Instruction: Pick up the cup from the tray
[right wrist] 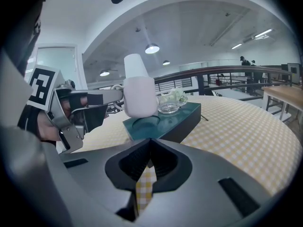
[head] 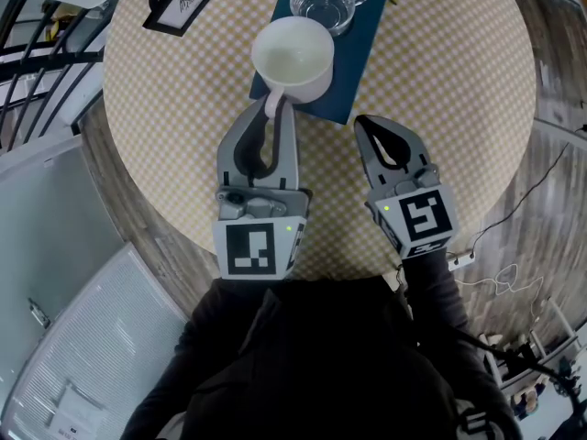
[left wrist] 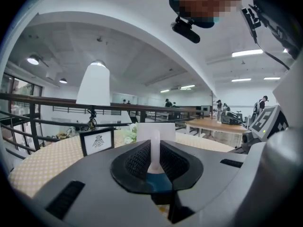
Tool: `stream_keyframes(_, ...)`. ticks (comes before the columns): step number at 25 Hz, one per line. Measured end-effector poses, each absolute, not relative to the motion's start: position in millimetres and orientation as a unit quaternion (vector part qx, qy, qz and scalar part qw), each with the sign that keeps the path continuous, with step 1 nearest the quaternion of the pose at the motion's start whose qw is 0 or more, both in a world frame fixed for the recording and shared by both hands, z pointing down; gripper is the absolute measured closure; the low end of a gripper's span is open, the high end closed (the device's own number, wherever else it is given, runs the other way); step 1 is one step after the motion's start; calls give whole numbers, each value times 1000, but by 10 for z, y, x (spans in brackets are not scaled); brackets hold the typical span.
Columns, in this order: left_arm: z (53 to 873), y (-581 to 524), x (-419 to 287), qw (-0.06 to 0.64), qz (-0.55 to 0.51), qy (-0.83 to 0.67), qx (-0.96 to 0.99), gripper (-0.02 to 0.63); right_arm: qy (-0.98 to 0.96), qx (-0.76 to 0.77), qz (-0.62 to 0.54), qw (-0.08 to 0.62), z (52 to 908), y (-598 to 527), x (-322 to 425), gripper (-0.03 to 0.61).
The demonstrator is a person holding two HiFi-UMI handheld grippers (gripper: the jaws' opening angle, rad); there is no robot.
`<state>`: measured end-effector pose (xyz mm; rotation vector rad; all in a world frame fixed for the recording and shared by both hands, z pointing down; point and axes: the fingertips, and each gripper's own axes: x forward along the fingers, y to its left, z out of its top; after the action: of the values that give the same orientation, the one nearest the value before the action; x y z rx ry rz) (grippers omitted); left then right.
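White glazed cup (head: 293,58) hangs just above the teal tray (head: 362,53), clear of its round recess, pinched by the handle (left wrist: 155,148) in the left gripper (head: 275,108). Right gripper (head: 360,123) is pressed together on nothing, over the table (head: 459,108). Glass cup (head: 323,3) sits at the tray's far end. Cup looks stiff, smooth, probably slippery and breakable, with some weight. A handle-only hold may let the body sag, so grip deep near the wall and keep it level.
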<state>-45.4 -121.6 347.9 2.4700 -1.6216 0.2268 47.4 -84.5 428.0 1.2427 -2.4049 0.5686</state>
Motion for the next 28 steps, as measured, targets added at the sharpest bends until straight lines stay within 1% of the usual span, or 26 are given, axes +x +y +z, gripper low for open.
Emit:
stream_keyframes(8,3426,-1249,-695,59,82,-560,822,569,-863,438,186,172,4201,-883,422,571)
stream_keyframes(13,3401,-1238,-944,56,83,-578,810,569,-869,428,178,173,4157,-872,314,571)
stream_keyframes(20,3447,-1237,-1373,57,92,-606,788,569,-875,416,185,166,4142,-851,185,571)
stream_keyframes(28,3704,-1330,-1701,78,104,-618,775,569,-871,423,181,171,4106,-882,140,571)
